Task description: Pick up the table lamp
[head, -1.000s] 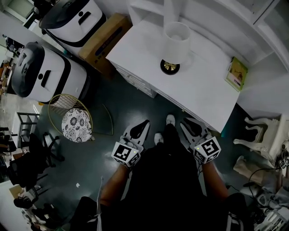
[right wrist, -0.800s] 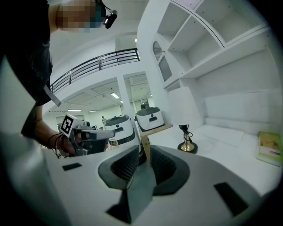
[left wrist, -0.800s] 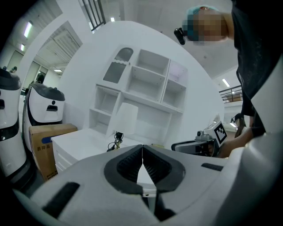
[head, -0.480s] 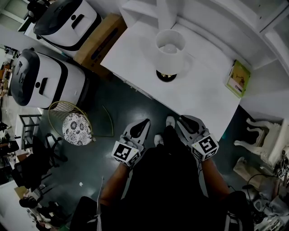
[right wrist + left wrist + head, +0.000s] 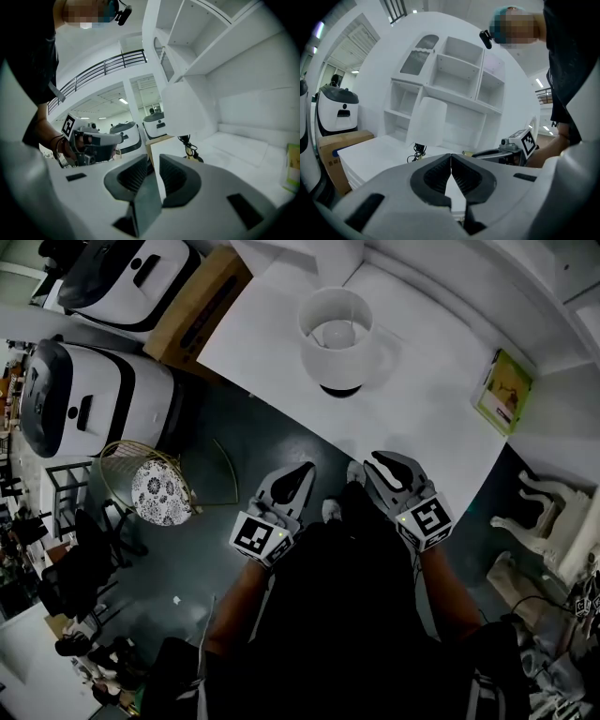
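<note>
The table lamp [image 5: 336, 338], with a white drum shade and a dark round base, stands on the white desk [image 5: 422, 418] near its front edge. Both grippers are held out in front of the person, short of the lamp and touching nothing. My left gripper [image 5: 300, 472] is shut and hovers over the floor just off the desk edge. Over that edge, my right gripper [image 5: 379, 462] is shut too. In the left gripper view the lamp [image 5: 431, 121] stands ahead, beyond the left gripper [image 5: 451, 155]. In the right gripper view the lamp [image 5: 183, 112] rises just past the right gripper [image 5: 155, 160].
A green book [image 5: 506, 393] lies at the desk's right end. White shelves [image 5: 454, 79] back the desk. A cardboard box [image 5: 202, 306] and two white machines [image 5: 80, 399] stand to the left. A wire stool [image 5: 157, 491] is on the floor, and a white chair [image 5: 544, 521] at the right.
The person has stepped toward the desk. The lamp now sits lower and larger in the head view, and both grippers have come up to the desk edge, still shut.
</note>
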Demonstrator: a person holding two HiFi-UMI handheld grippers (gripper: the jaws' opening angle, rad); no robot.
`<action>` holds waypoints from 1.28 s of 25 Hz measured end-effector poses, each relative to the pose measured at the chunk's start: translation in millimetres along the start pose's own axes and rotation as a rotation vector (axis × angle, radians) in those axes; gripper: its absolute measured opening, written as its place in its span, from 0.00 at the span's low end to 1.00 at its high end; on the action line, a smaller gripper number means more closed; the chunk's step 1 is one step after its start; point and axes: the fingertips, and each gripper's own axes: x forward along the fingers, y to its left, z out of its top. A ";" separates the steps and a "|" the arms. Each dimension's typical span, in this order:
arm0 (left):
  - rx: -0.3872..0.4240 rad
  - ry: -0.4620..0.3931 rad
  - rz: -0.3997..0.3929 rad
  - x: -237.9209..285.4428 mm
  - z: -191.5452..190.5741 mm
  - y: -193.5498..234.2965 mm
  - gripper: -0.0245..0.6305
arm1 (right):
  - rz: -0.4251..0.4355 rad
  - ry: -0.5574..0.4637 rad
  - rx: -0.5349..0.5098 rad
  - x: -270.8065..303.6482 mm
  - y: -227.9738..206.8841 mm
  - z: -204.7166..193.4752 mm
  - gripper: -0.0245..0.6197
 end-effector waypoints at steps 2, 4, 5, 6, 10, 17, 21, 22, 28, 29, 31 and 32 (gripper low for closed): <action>0.001 -0.002 0.004 5.6 0.3 1.5 0.07 | 0.007 0.011 0.002 3.1 -6.6 -3.5 0.17; 0.018 -0.017 0.003 11.1 0.5 3.7 0.06 | 0.012 0.019 0.002 6.5 -14.7 -5.9 0.17; 0.023 -0.025 0.001 14.9 2.0 4.3 0.07 | 0.014 0.024 -0.001 8.1 -19.5 -6.6 0.17; 0.025 -0.028 0.003 18.5 2.7 5.1 0.07 | 0.015 0.029 -0.003 9.9 -24.3 -7.1 0.17; 0.020 -0.023 0.024 28.0 3.6 10.7 0.06 | 0.024 0.034 -0.007 19.1 -37.0 -9.0 0.17; 0.020 -0.036 0.021 38.6 -0.9 25.2 0.07 | 0.036 0.036 -0.034 45.3 -47.0 -9.3 0.17; 0.020 -0.013 0.015 43.1 -9.0 31.7 0.07 | 0.032 0.041 -0.027 61.8 -52.1 -19.9 0.17; 0.021 -0.009 0.009 45.4 -11.8 33.8 0.06 | 0.029 0.045 -0.028 66.1 -53.7 -23.4 0.17; 0.047 0.000 -0.048 57.6 -26.9 35.5 0.06 | 0.005 0.066 -0.038 86.1 -62.0 -42.4 0.17; 0.052 0.001 -0.057 60.0 -29.4 36.1 0.06 | -0.001 0.070 -0.038 89.3 -65.3 -45.1 0.17; 0.033 0.025 -0.054 64.7 -36.0 38.3 0.07 | -0.012 0.076 -0.033 94.3 -72.7 -49.6 0.17; 0.024 0.034 -0.054 66.6 -39.5 39.1 0.06 | -0.017 0.076 -0.030 95.3 -75.9 -51.1 0.17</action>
